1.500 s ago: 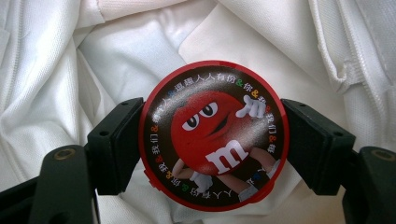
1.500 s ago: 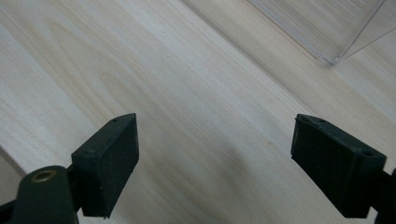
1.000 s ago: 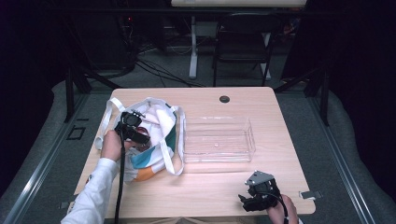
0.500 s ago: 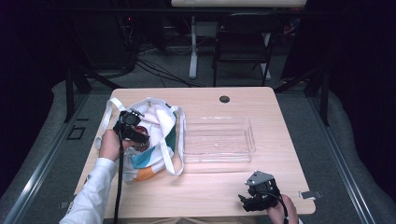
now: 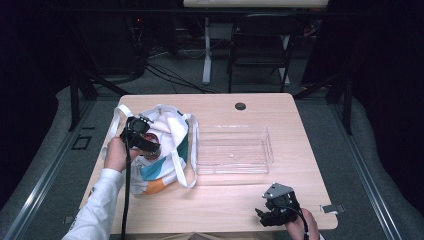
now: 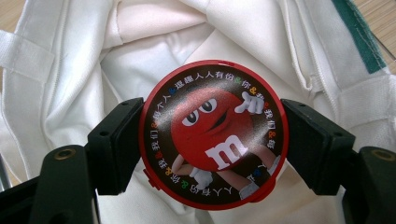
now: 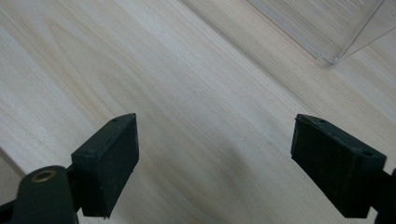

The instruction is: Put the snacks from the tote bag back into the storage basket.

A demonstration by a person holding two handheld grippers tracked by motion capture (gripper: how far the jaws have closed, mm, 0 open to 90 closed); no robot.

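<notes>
A round red candy tin (image 6: pixel 214 135) with a cartoon figure on its lid sits between the jaws of my left gripper (image 6: pixel 212 144), which is shut on its sides. Behind it lies the white inside of a cloth tote bag (image 6: pixel 140 56). From above, the left gripper (image 5: pixel 150 145) hangs over the mouth of the white, green and orange bag (image 5: pixel 165 160) at the table's left. My right gripper (image 7: pixel 215 158) stands open over bare wood, nothing between its pads. It rests near the front right edge (image 5: pixel 275 212).
A clear plastic bin (image 5: pixel 233 150) stands in the middle of the wooden table (image 5: pixel 225 197), right of the bag; its corner (image 7: pixel 334 58) shows in the right gripper view. A dark round grommet (image 5: pixel 240 106) sits near the far edge. A chair stands beyond the table.
The left gripper has shifted only slightly over the bag's mouth. The right gripper has stayed put.
</notes>
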